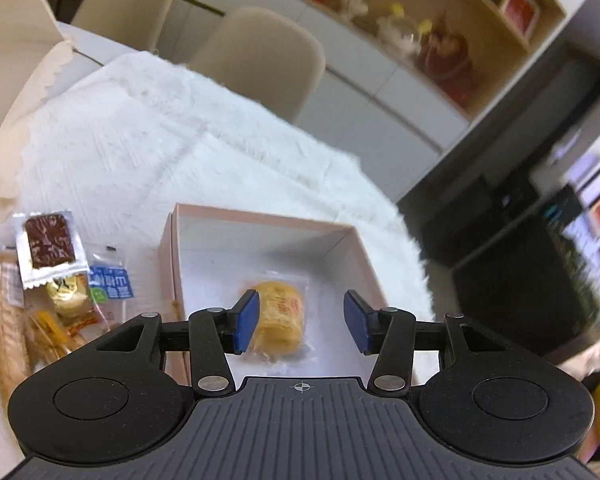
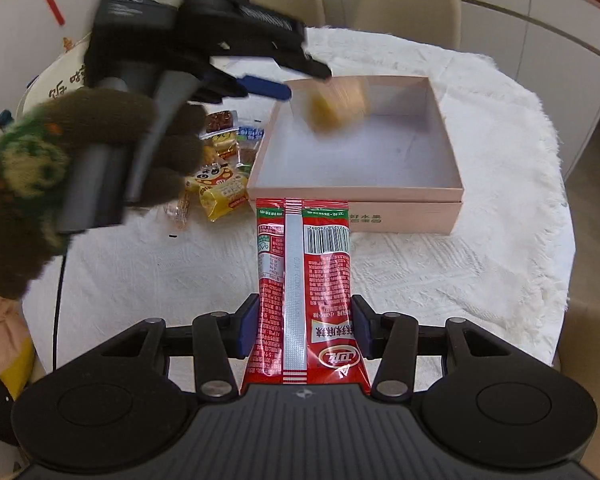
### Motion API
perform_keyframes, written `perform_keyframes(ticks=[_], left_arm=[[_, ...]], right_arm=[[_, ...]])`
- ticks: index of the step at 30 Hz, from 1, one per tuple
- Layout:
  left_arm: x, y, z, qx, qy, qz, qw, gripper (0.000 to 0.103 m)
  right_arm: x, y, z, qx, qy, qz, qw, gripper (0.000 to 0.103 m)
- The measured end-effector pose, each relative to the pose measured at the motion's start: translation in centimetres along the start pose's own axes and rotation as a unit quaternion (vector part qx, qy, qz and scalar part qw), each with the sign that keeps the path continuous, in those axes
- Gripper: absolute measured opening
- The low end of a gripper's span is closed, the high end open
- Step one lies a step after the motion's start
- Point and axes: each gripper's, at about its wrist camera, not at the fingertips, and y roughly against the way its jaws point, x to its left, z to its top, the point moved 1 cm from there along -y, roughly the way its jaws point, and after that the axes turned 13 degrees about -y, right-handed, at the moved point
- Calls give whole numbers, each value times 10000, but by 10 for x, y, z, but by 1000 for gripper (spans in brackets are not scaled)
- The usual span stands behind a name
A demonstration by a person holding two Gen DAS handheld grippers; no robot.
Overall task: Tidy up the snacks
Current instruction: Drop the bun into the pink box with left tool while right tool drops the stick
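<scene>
Left claw (image 1: pixel 300 322): jaws being held wide apart, gripping nothing, over pink box (image 1: pixel 364 256); yellow wrapped pastry (image 1: pixel 278 320) lying inside box. Right claw (image 2: pixel 303 330): red snack packet (image 2: pixel 304 280) being clamped, seen in right view only. Snack pile (image 1: pixel 56 280) lying on surface left of box.

Even, soft daylight, no hard shadows; white tablecloth (image 1: pixel 148 128) near blown out in left wrist view. Motion blur smears the yellow pastry (image 2: pixel 338 106) in right wrist view and the snack pile (image 1: pixel 48 300) at left frame edge; glare streaks on the red packet (image 2: pixel 304 288). Strong fisheye bend curves the shelf (image 1: pixel 440 4) and darkens the corners.
</scene>
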Motion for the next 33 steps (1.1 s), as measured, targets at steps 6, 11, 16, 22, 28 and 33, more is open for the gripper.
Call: perform_keyframes(ticks=[6, 11, 16, 22, 28, 33], left_arm=[[18, 54, -13, -497, 311, 531, 9969, 52], [43, 87, -45, -314, 698, 1102, 9910, 52], [69, 97, -82, -17, 1191, 1734, 9776, 52], [83, 95, -92, 43, 1470, 1987, 9690, 52], [77, 70, -82, 115, 1466, 2140, 9657, 52], [66, 64, -73, 182, 1155, 2354, 9648, 52]], right_arm=[[-12, 6, 47, -238, 61, 197, 9995, 47], [0, -1, 126, -956, 164, 205, 9951, 57], [-14, -33, 152, -896, 168, 59, 9958, 62], [-37, -45, 113, -386, 288, 249, 9985, 62], [-41, -44, 55, 472, 592, 973, 9924, 62], [-29, -78, 52, 539, 728, 699, 9934, 61]])
